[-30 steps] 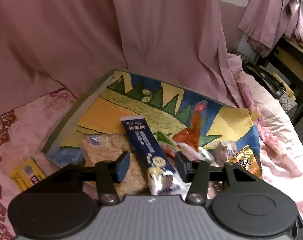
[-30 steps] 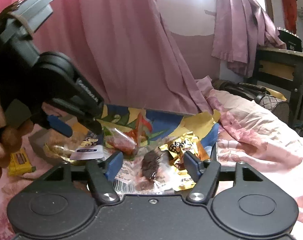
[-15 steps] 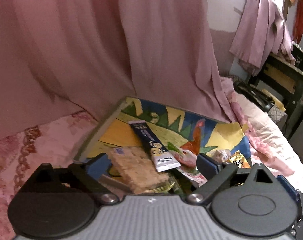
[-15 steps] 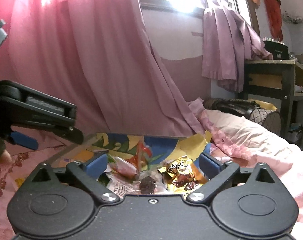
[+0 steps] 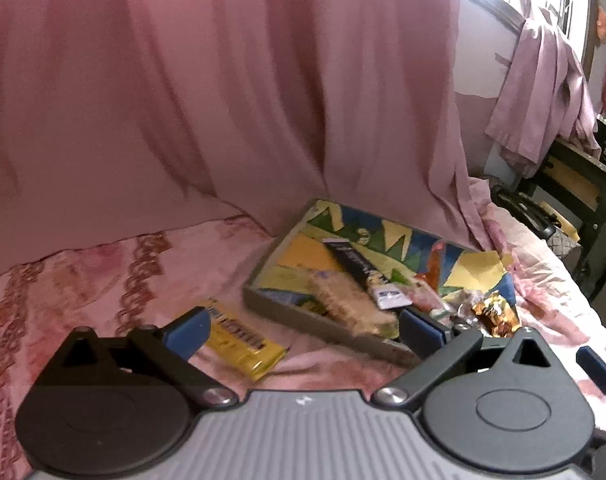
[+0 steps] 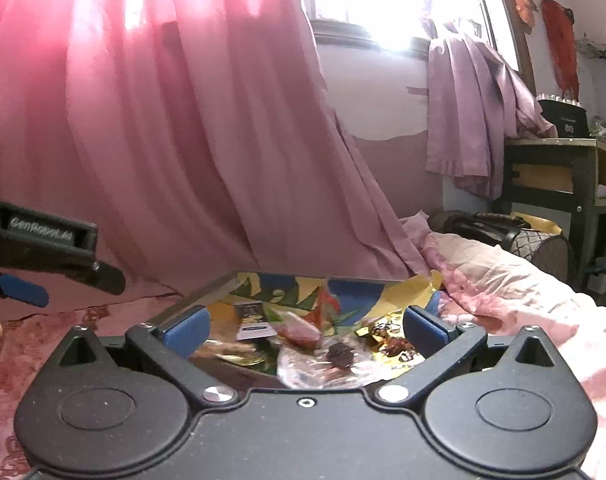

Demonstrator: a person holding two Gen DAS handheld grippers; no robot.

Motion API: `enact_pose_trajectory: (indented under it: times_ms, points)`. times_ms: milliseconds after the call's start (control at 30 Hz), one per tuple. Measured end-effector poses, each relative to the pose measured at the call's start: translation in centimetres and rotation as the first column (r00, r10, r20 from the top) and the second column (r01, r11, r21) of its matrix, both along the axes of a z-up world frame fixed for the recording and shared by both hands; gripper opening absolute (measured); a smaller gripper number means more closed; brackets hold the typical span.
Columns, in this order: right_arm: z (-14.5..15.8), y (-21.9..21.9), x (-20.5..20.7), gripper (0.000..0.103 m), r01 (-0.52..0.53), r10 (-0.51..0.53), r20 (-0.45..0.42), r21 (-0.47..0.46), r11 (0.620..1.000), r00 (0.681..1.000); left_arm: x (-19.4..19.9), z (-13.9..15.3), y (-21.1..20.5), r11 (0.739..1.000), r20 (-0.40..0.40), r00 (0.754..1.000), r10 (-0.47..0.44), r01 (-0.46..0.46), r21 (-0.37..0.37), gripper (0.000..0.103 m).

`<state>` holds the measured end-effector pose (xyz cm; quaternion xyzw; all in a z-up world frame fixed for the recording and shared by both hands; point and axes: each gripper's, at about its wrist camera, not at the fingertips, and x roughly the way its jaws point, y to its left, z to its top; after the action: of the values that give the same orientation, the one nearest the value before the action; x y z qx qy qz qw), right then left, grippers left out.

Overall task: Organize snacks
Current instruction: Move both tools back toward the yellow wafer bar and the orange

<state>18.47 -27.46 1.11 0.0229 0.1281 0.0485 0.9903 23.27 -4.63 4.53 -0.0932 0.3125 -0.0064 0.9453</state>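
Yellow snack packet (image 5: 239, 340) lay flat on the bed, outside the painted tray (image 5: 303, 316), long axis diagonal, just ahead of the left gripper (image 5: 303, 328), whose jaws were opening, nothing between; right gripper (image 6: 305, 330) spread, empty, facing the tray.

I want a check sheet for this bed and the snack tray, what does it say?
Surface: pink patterned bedspread.
Job's things: painted tray holds a dark blue packet, a crumbly bar and a gold wrapper; a yellow packet lies on the bedspread beside the tray.
Clutter: nothing seen.
Grippers: left gripper opening, empty; right gripper open, empty.
Cables: nothing seen.
Surroundings: pink curtain, dark desk.
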Motion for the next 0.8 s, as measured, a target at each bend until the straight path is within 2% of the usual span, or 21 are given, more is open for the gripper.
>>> enact_pose_trajectory:
  times_ms: [333, 533, 800]
  points:
    - [0.2, 1.3, -2.9, 0.102, -0.005, 0.005, -0.053, 0.011, 1.000, 0.999, -4.0, -0.9, 2.5, 1.000, -0.035, 0.999, 0.006, -0.005, 0.024, 0.102]
    - [-0.3, 1.9, -4.7, 0.102, 0.009, -0.005, -0.116, 0.036, 0.999, 0.993, -5.5, -2.3, 3.7, 0.999, -0.066, 0.998, 0.005, -0.003, 0.040, 0.102]
    - [-1.4, 3.6, -5.6, 0.102, 0.001, 0.002, -0.218, 0.013, 1.000, 0.976, -7.1, -4.2, 4.4, 0.996, -0.106, 0.994, -0.030, 0.039, 0.086, 0.102]
